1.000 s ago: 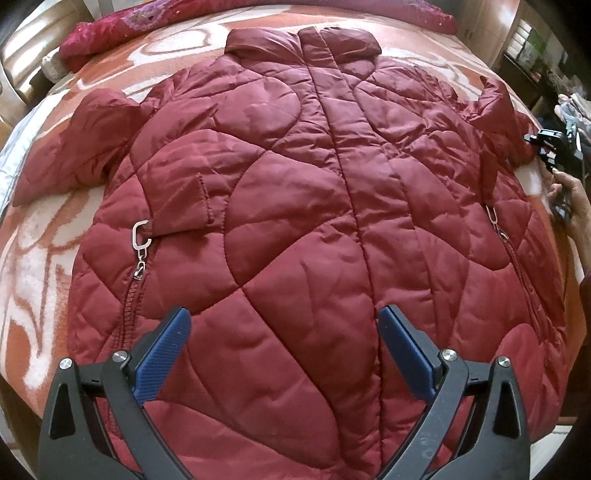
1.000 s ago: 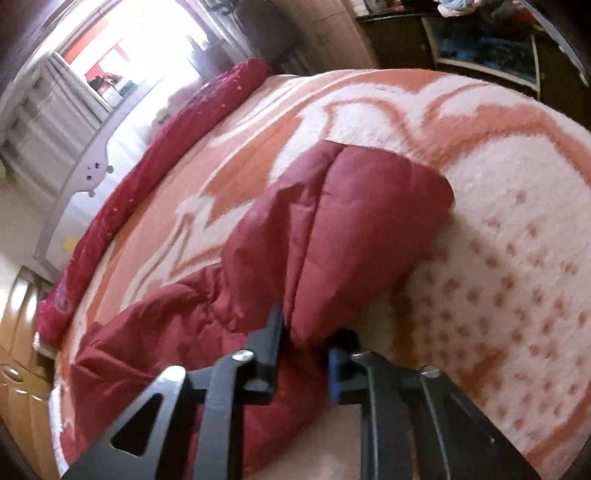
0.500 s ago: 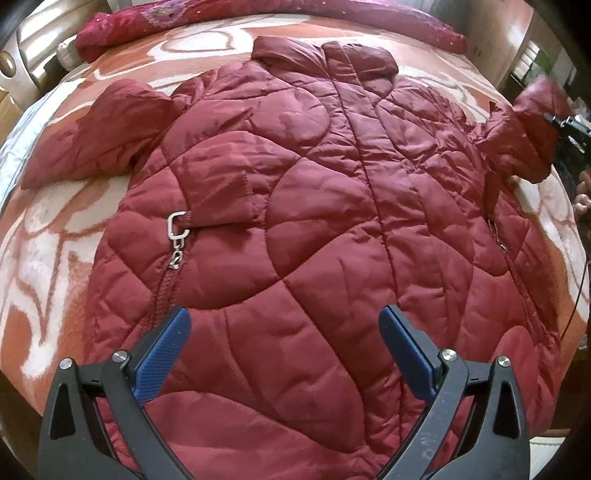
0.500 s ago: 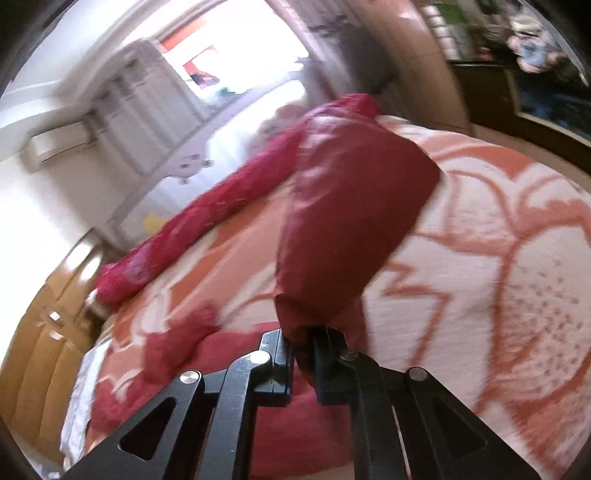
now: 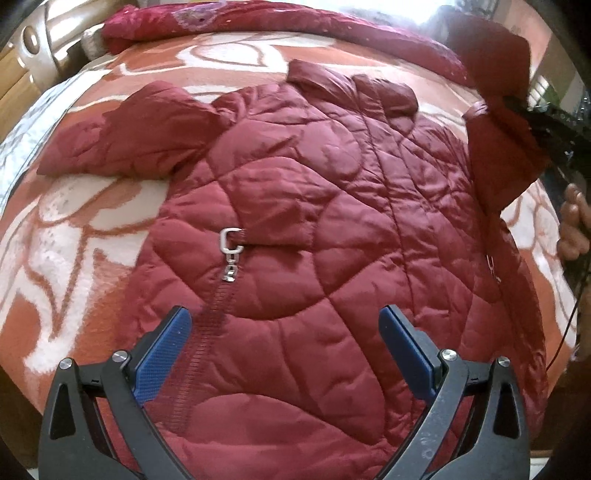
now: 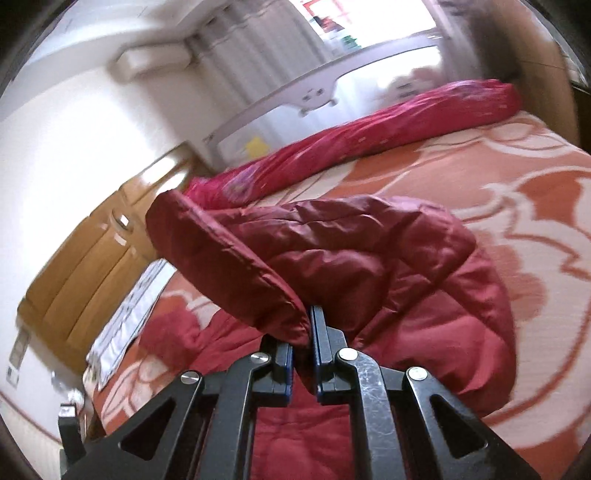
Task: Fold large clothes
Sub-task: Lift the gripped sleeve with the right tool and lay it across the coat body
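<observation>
Lifted since a second ago, the right sleeve (image 6: 332, 258) is now held up off the bed (image 5: 92, 236) instead of lying flat on it. It is pinched at the cuff by the right gripper (image 6: 302, 354), whose jaws are closed tight on the fabric.

A red quilted jacket (image 5: 332, 258) is spread front-up across the bed, collar at the far end. The left gripper (image 5: 284, 354) is held above the hem with its jaws wide apart – nothing is between them.

Folding appears barely begun: one sleeve is raised, seemingly to be laid across the chest; the left sleeve (image 5: 125, 144) lies stretched out, and the body is unfolded.

A rolled red quilt (image 5: 258, 22) lies beyond the collar, wooden cabinets (image 6: 85, 258) beside the bed. Nothing blocks the fold – the bed around the jacket is bare.
</observation>
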Demonstrator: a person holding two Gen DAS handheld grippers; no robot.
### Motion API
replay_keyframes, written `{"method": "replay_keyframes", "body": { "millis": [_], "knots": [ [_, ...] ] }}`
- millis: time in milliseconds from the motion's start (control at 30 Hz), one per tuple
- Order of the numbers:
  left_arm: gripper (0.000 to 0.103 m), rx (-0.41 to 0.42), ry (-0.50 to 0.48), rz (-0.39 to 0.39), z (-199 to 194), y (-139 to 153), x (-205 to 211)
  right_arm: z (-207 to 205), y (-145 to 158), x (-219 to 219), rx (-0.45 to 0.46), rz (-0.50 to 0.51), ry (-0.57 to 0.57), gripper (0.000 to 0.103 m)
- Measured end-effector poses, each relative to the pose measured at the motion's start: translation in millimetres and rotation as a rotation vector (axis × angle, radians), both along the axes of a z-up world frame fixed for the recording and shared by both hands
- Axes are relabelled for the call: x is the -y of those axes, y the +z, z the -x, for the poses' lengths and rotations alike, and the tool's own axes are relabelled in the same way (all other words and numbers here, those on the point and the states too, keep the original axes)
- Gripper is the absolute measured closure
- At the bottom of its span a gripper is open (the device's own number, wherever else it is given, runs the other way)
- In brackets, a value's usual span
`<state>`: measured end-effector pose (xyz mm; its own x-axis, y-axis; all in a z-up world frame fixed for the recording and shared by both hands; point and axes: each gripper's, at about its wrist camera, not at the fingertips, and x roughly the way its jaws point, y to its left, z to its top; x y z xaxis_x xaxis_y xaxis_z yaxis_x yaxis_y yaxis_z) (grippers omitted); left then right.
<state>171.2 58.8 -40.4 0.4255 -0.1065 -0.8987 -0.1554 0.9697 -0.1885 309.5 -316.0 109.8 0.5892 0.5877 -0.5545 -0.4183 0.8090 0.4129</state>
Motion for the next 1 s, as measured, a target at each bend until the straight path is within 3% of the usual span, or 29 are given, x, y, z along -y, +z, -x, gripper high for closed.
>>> {"method": "replay_keyframes", "body": {
  "millis": [167,300,500,533,767,1000],
  "knots": [
    [0.001,0.004,0.03,0.042,-1,0,-26,-10,-10,-77,-0.043,0.044,0.112,0.095],
    [0.001,0.02,0.057,0.071,-3,3,-48,-23,-37,-134,-0.102,0.104,0.18,0.095],
    [0.001,0.027,0.094,0.146,-20,4,-77,-23,-92,-177,-0.167,0.183,0.219,0.094],
    [0.001,0.027,0.098,0.166,-23,5,-82,-19,-102,-170,-0.174,0.191,0.227,0.09],
    [0.001,0.032,0.074,0.337,-67,11,-97,-16,-131,-201,-0.17,0.277,0.274,0.088],
    [0.001,-0.057,0.093,0.572,-124,-11,-114,-14,-145,-216,-0.112,0.357,0.295,0.087]
  ]
}}
